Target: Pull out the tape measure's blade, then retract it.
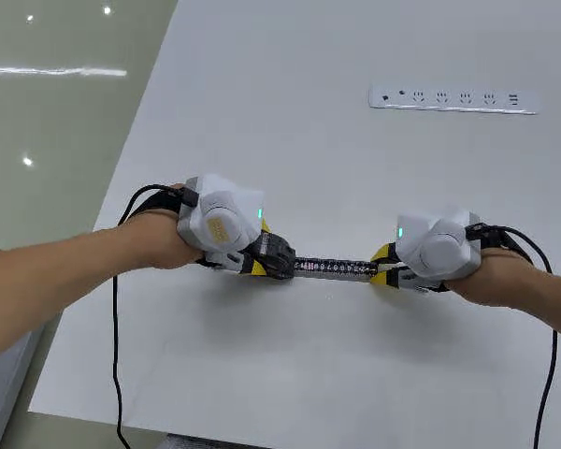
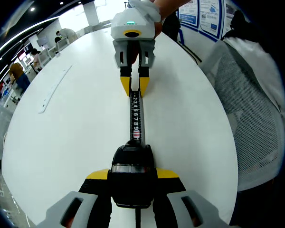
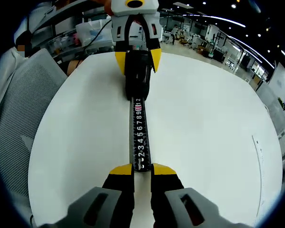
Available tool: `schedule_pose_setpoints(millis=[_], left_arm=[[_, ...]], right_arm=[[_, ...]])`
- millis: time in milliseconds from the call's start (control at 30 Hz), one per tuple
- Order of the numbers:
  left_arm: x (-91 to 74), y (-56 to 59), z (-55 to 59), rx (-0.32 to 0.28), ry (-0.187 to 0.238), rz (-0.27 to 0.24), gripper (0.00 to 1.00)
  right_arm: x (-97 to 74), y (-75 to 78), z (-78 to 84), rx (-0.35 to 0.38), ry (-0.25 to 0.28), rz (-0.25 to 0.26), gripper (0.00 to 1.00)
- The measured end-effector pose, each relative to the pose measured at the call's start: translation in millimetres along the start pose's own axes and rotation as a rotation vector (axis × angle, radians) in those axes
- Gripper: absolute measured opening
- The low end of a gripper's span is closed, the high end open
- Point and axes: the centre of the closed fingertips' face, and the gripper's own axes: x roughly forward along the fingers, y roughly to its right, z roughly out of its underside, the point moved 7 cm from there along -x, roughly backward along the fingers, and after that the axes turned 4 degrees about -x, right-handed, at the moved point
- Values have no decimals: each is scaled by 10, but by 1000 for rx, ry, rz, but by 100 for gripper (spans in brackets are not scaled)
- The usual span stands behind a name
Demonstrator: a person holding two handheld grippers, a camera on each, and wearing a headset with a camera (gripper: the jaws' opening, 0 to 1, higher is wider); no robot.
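Note:
A black tape measure case (image 1: 275,254) sits between the yellow-tipped fingers of my left gripper (image 1: 258,258), which is shut on it (image 2: 132,175). Its dark numbered blade (image 1: 335,268) runs out over the white table to my right gripper (image 1: 383,265). The right gripper (image 3: 142,169) is shut on the blade's end (image 3: 141,161), with about twelve centimetres of blade (image 3: 139,133) showing. In the left gripper view the right gripper (image 2: 135,87) pinches the far end of the blade (image 2: 135,118). In the right gripper view the left gripper (image 3: 137,59) holds the case (image 3: 137,76).
A white power strip (image 1: 453,99) lies at the table's (image 1: 290,122) far right. Black cables (image 1: 115,337) trail from both grippers over the table's near edge. A mesh office chair (image 2: 247,109) stands beside the table. The floor drops away at the left.

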Motion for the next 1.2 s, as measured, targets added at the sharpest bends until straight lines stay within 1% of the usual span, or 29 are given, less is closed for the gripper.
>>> schedule_pose_setpoints(millis=[367, 600, 633, 1200], left_arm=[[10, -5, 8, -2, -2, -1, 30], [11, -5, 7, -4, -1, -2, 30], [13, -5, 4, -4, -1, -3, 30], [18, 0, -1, -4, -5, -6, 30]], right_arm=[[-70, 8, 140, 1, -17, 0, 11], [-80, 11, 161, 1, -21, 2, 11], [-108, 11, 204, -3, -28, 3, 11], [-260, 2, 406, 9, -48, 10, 11]])
